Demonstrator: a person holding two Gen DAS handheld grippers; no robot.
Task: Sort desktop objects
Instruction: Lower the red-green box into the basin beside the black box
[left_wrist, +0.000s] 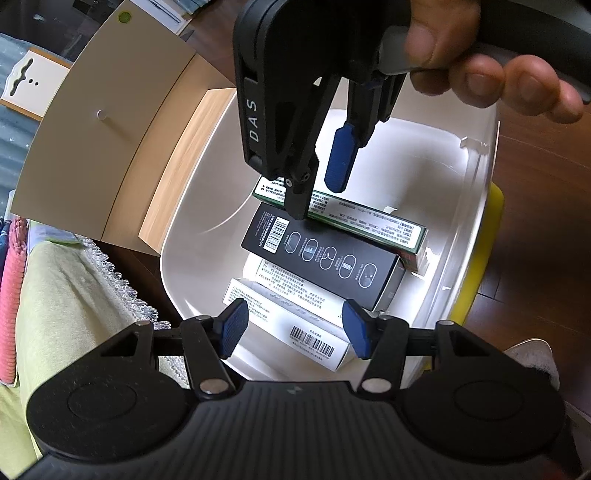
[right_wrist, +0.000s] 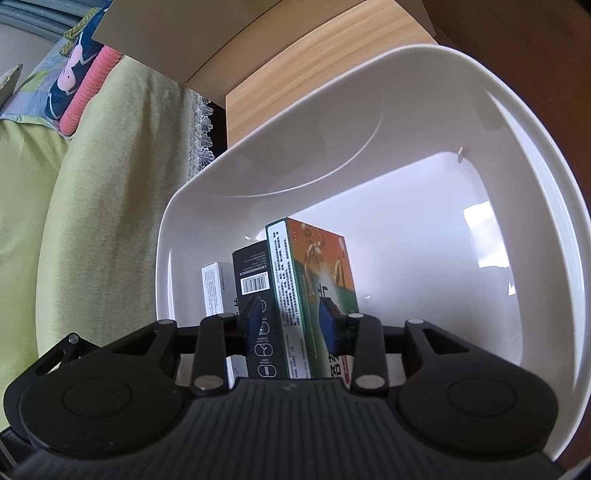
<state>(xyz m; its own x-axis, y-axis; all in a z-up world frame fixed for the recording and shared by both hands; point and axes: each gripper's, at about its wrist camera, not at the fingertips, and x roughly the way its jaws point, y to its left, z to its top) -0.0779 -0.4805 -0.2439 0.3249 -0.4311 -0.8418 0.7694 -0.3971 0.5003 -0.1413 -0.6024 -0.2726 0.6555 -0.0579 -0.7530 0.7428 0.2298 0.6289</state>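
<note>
Right wrist view: right gripper (right_wrist: 291, 325) straddling the green box (right_wrist: 295, 295) inside the white bin (right_wrist: 480, 122), blue pads beside both faces, contact unclear. Alongside: black box (right_wrist: 255, 277), white box (right_wrist: 214, 288). Left gripper (left_wrist: 293, 328) wide apart, holding nothing, above the bin.

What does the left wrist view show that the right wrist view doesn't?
Only left wrist: the hand holding the right gripper above the bin, a yellow object outside the bin, and the left gripper, open and empty.

Only right wrist: the orange picture face of the green box, with fingers on either side of it; whether they press it is unclear.

Both: the white bin, black box, white box, green box.
</note>
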